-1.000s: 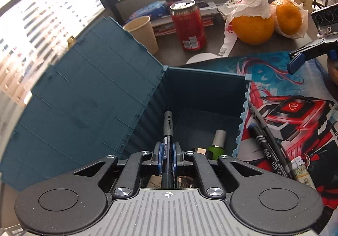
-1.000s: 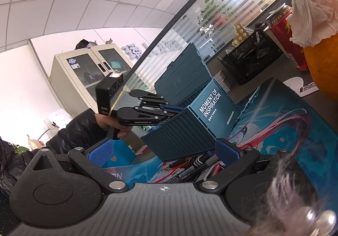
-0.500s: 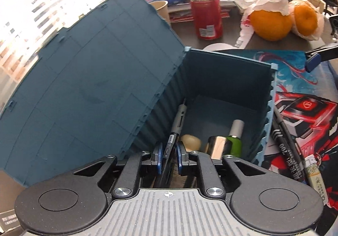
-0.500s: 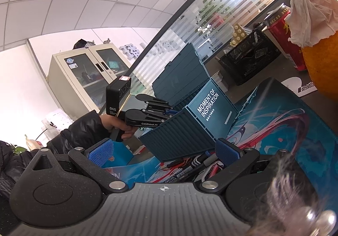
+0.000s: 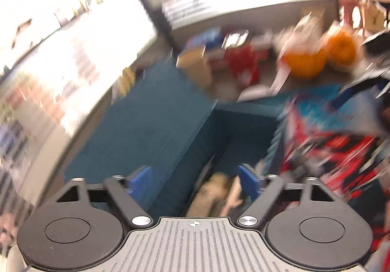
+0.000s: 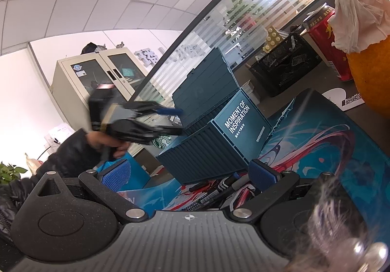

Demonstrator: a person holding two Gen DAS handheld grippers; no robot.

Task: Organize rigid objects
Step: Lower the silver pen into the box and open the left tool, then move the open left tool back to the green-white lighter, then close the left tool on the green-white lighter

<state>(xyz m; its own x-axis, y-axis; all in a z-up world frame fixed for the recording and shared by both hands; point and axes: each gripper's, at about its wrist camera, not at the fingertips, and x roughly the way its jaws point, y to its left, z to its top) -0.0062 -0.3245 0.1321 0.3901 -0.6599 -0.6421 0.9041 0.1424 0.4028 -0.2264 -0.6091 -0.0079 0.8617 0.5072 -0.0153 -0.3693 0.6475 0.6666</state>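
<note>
Left gripper (image 5: 195, 178): jaws spread, empty, above the open teal box (image 5: 243, 130); view blurred. Right gripper (image 6: 187, 172): jaws spread over markers (image 6: 219, 189), unseen in the left view.

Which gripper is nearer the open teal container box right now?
Left. The left gripper is open and right above the teal box, over its open interior. The right gripper is open, low over the printed mat, with markers lying between it and the box.

Red can (image 6: 327, 40), oranges (image 5: 304, 62), cabinet (image 6: 97, 77).
</note>
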